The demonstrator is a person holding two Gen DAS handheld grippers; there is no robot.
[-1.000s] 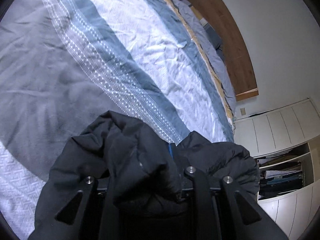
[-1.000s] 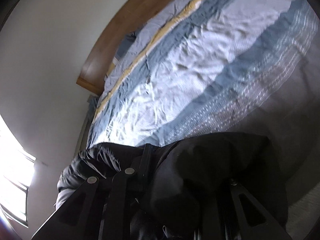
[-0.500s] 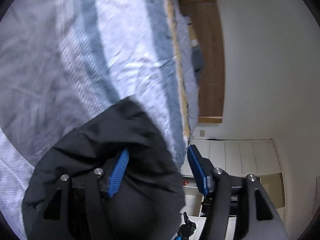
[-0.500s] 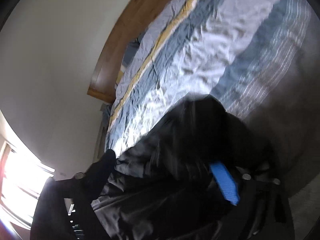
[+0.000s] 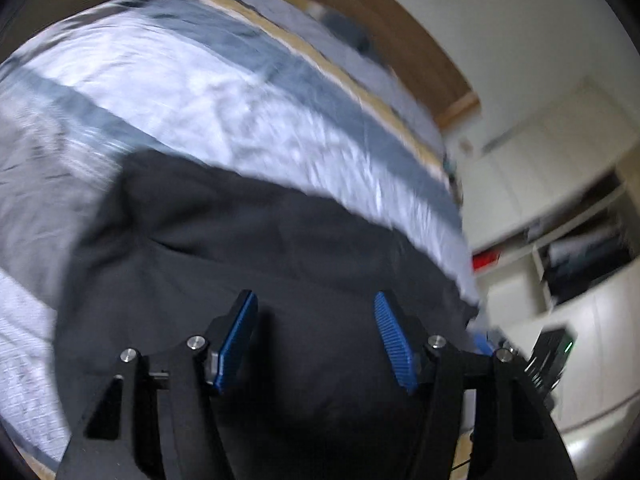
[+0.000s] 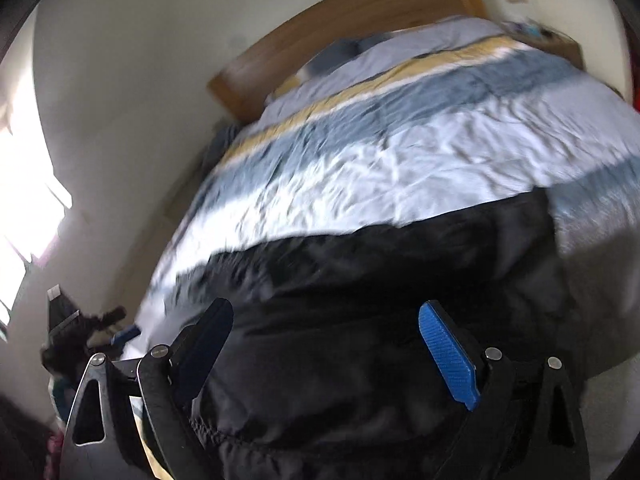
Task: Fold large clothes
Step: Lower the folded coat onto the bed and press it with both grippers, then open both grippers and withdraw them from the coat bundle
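The black jacket (image 5: 248,248) lies on the bed (image 5: 224,92) at its near edge, spread across the striped duvet in a fairly flat, roughly rectangular heap. The left gripper (image 5: 316,336) and right gripper (image 6: 326,344) both hover above it, fingers apart and gripping nothing. One fold looks laid down; whether further folds remain is hard to judge through the blur.

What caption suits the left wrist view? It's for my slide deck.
Open left claw above a black jacket lying on a striped bedspread.
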